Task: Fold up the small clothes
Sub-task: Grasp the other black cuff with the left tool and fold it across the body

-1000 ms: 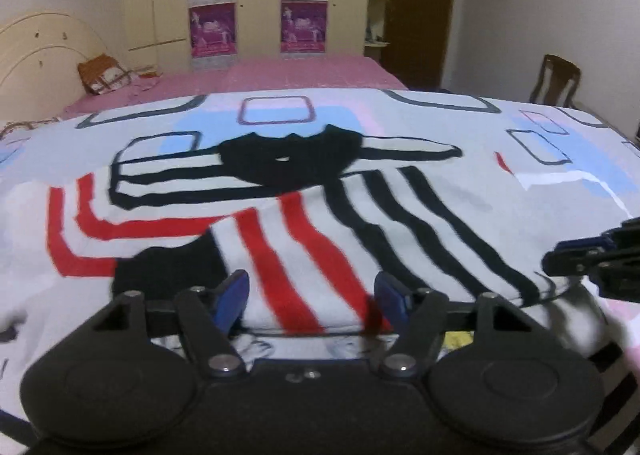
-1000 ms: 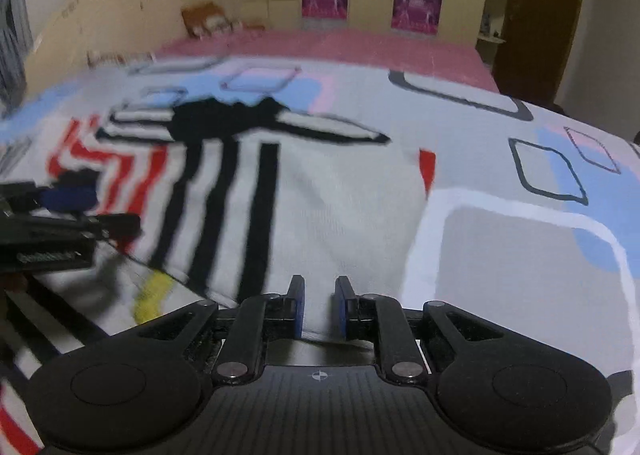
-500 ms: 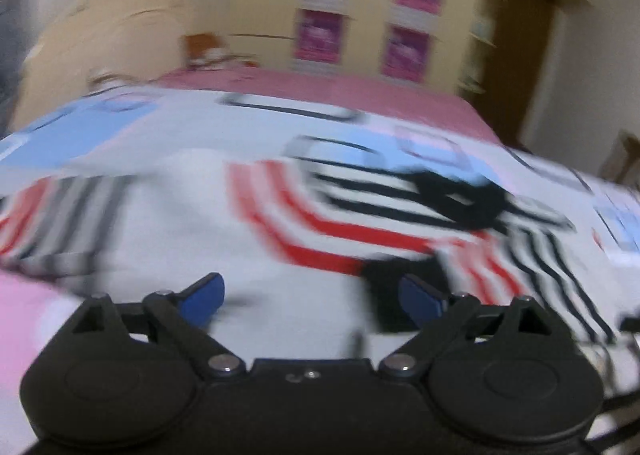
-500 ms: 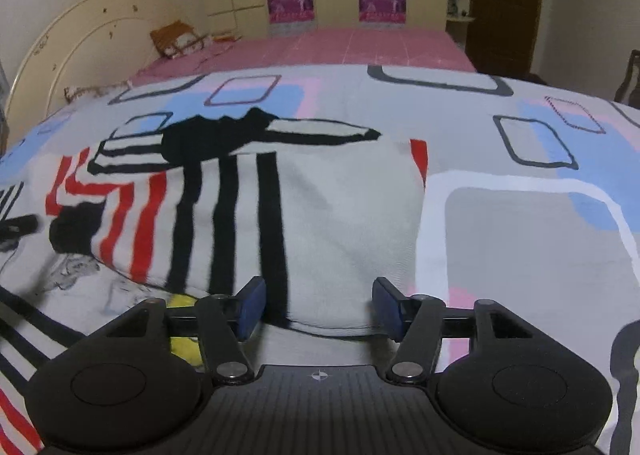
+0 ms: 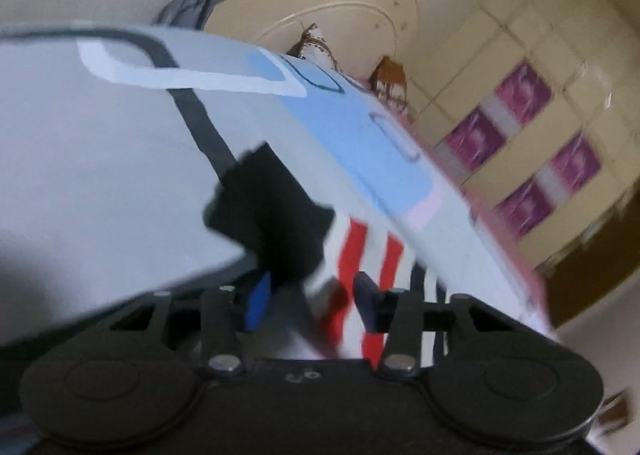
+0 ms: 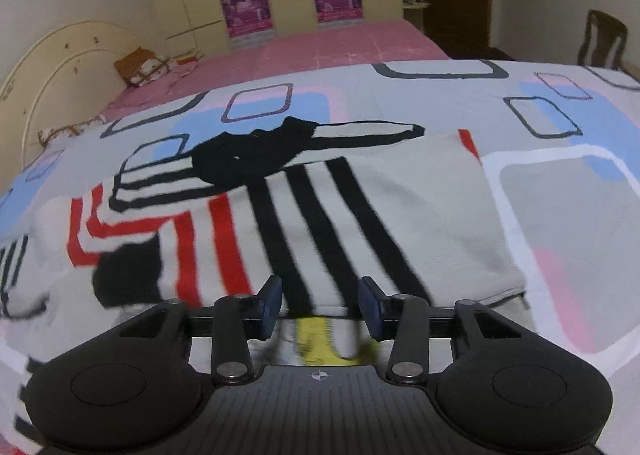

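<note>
Both closing: left gripper (image 5: 310,301) around the striped garment's (image 6: 328,215) black cuff (image 5: 272,215), right gripper (image 6: 320,305) unclamped at its hem.

Bare bedspread (image 6: 560,223) beside shirt (image 6: 360,191)

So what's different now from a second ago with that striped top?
The left gripper swung away to the black cuff of the striped top, rolled over, and is closing around it. The right gripper let the hem go and is closing again. The top stays on the patterned sheet.
</note>
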Demonstrator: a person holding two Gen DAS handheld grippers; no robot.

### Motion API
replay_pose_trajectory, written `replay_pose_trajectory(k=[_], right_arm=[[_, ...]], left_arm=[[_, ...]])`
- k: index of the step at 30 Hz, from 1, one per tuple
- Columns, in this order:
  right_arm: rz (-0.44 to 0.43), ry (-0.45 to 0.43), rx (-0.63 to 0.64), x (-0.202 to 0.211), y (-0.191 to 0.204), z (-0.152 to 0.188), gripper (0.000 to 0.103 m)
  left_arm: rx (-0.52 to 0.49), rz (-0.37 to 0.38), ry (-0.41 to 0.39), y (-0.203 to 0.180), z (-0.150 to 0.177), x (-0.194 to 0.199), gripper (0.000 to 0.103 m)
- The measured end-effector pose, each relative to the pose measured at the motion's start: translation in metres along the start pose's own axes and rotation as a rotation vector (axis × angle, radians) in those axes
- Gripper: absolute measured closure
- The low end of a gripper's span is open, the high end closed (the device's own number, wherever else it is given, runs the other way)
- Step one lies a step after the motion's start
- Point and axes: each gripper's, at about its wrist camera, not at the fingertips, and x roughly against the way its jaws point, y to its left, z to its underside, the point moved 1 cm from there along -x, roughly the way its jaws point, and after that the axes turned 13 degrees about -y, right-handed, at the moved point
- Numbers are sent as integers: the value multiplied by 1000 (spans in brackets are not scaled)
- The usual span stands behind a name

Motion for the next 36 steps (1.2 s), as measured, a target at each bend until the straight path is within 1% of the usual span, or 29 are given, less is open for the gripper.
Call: replay_pose_trajectory(k=[3,5,6,7,9,12,13,15,18,22,28,31,34,36], right_arm=[[24,-12,-5,0,12,-4,60],[42,-14,-17,-2,14,-6,60],[48,-10,-27,-3,14,-7,60],[53,-6,-35,-4,13,-8,60],[64,-10,-28,-4,14,-9,60],[74,-18,-19,-1,11,-9,60],[77,-20,-19,-1,9,-9,60],[77,-21,-24,-1,6,-8,60],[71,-26,-43,-1,-2,-9,60],[53,-39,-61,2,-13,-11,60],[33,-49,-116,9,-44,-15,60],[34,-55,-123,16,-61,-16,60],[19,-43,-140,20,-78,-14,60],[-7,-37,-166,22,-90,-12,59]], left_arm=[[97,28,9,13,-10,-17,71],[123,27,20,17,-11,-27,97],[123,25,24,17,-11,-31,97],[114,34,6,13,-11,-29,97],[43,80,-19,-6,-8,-23,97],[-52,201,5,-50,3,-14,97],[-94,243,24,-71,11,-12,97],[-146,326,67,-106,30,-7,97],[-257,429,140,-165,71,3,97],[-391,512,224,-230,133,17,97],[-609,565,359,-308,227,33,97],[-708,582,387,-335,260,38,97],[-777,591,426,-356,296,43,97],[-810,598,453,-360,313,41,93]])
